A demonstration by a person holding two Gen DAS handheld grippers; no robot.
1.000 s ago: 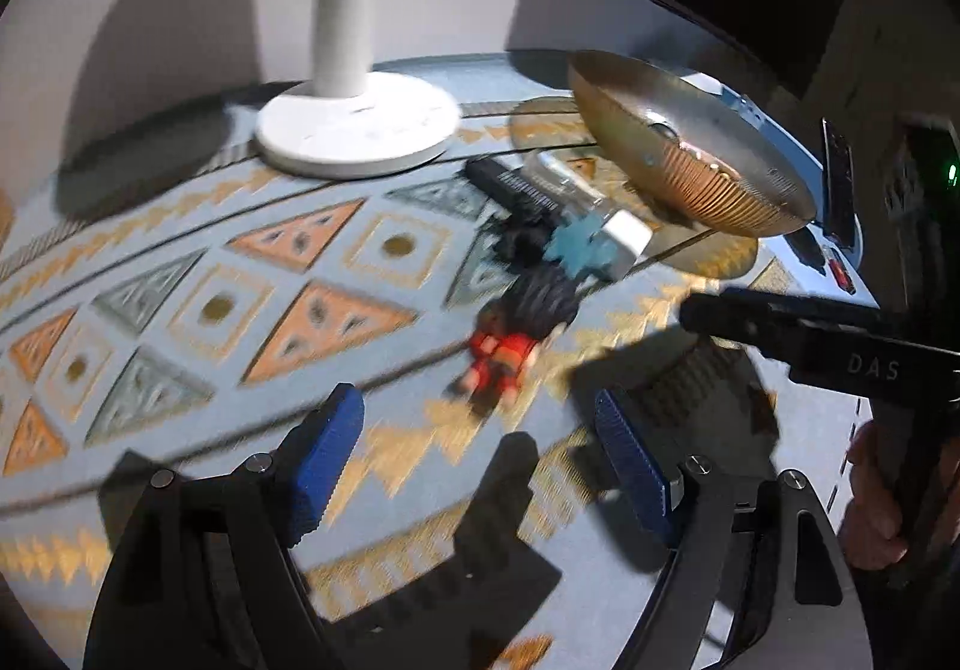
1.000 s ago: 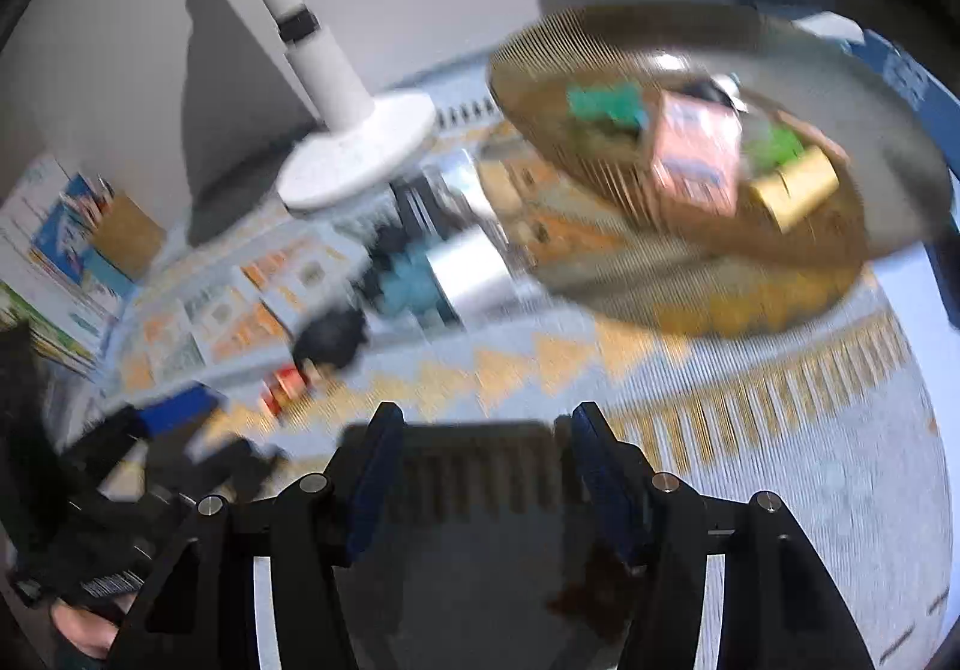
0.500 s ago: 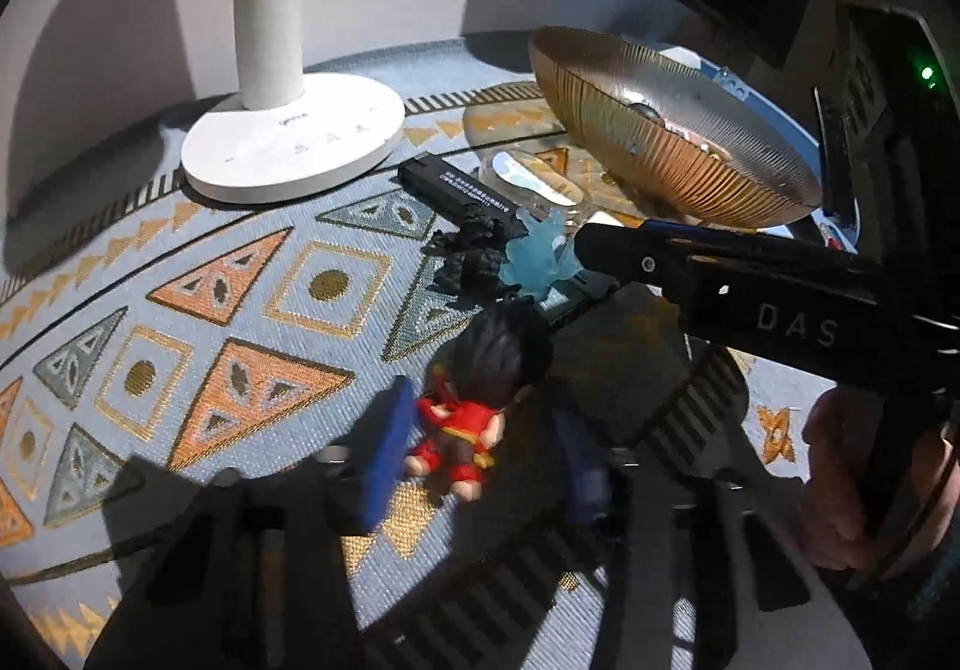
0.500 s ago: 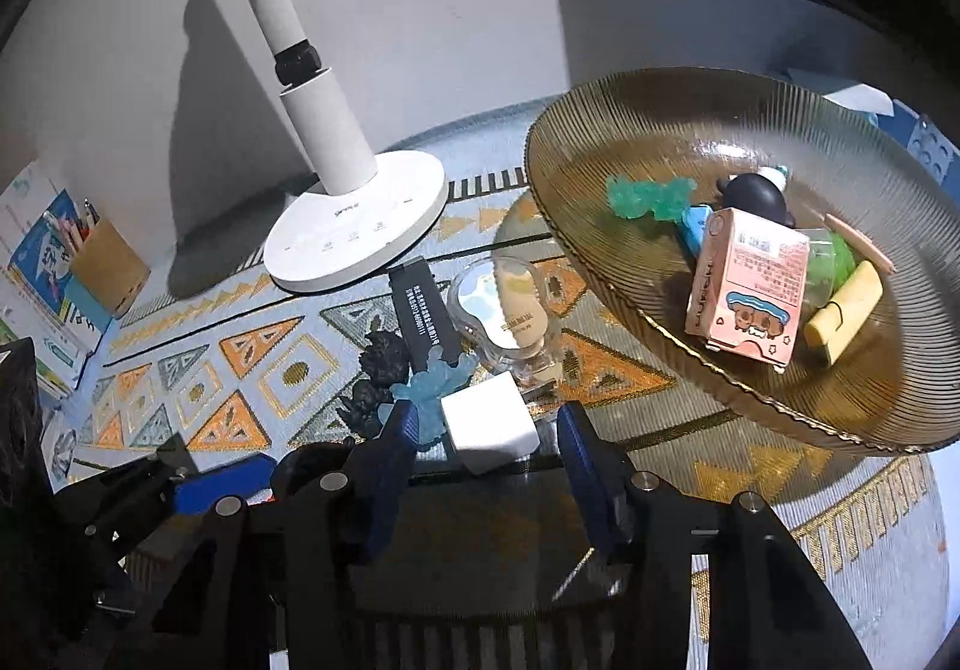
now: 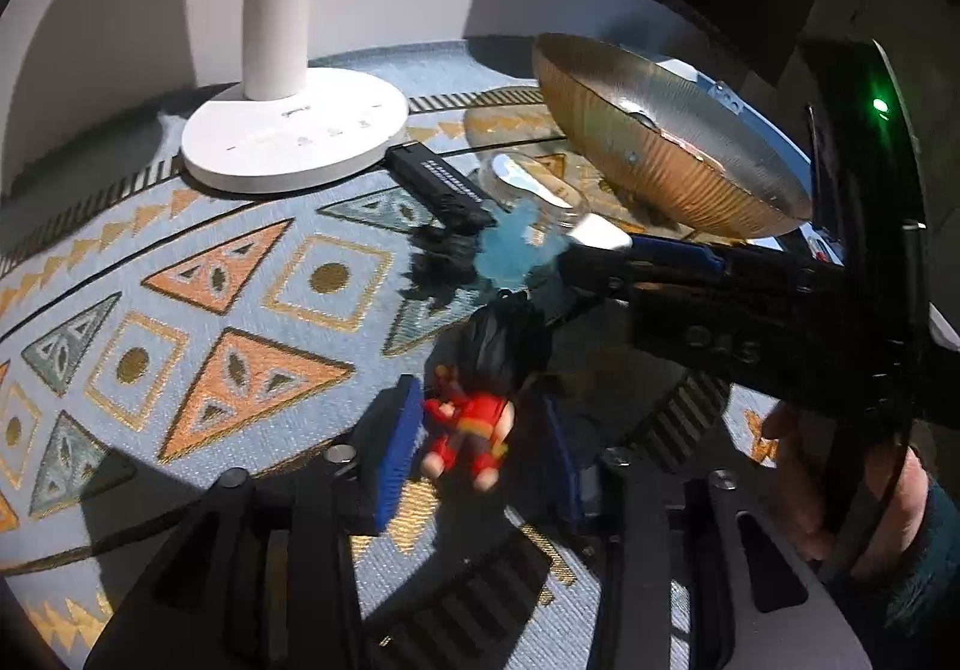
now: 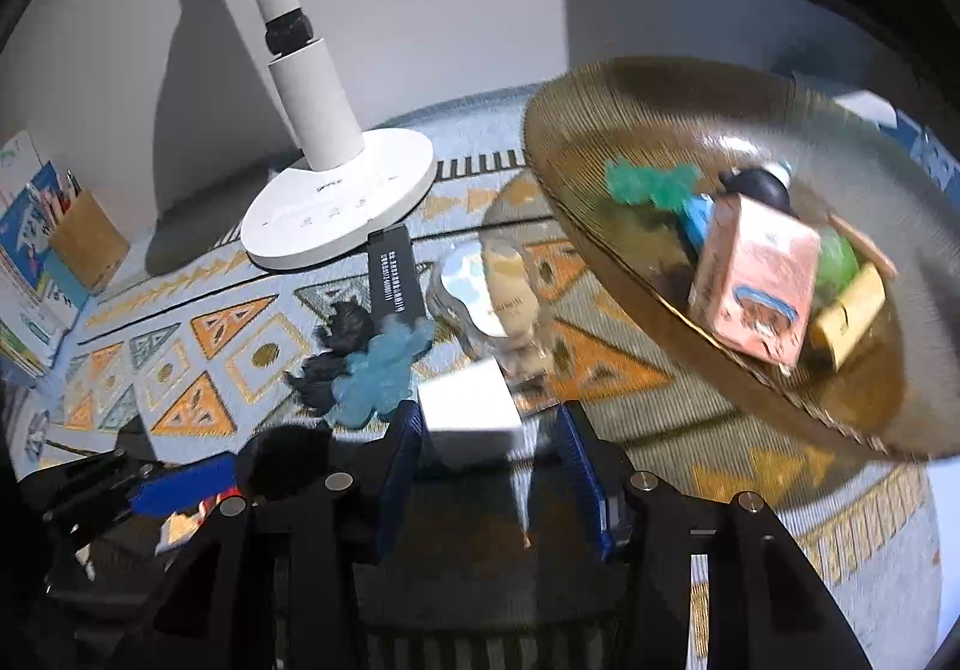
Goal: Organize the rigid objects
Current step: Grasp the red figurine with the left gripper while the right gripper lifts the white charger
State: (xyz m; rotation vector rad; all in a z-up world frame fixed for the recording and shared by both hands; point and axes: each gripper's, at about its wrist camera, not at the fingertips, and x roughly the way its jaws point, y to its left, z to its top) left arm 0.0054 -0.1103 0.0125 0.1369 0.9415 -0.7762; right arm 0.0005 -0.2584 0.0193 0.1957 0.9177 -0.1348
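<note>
Pickup step: your left gripper (image 5: pixel 477 445) is spread around the toy figure (image 5: pixel 474 412) mid-mat (image 5: pixel 180 280), right gripper (image 6: pixel 489 445) spread around the white cube (image 6: pixel 468 409) near the bowl (image 6: pixel 630 88); next, squeeze both.

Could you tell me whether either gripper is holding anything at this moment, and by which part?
Nothing is held yet. The left gripper has its open jaws around the toy figure's red body; the right gripper brackets the white cube, also open.

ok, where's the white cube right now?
Right wrist view: white cube sits between the right gripper fingers, left pad close, beside the blue figure.
</note>
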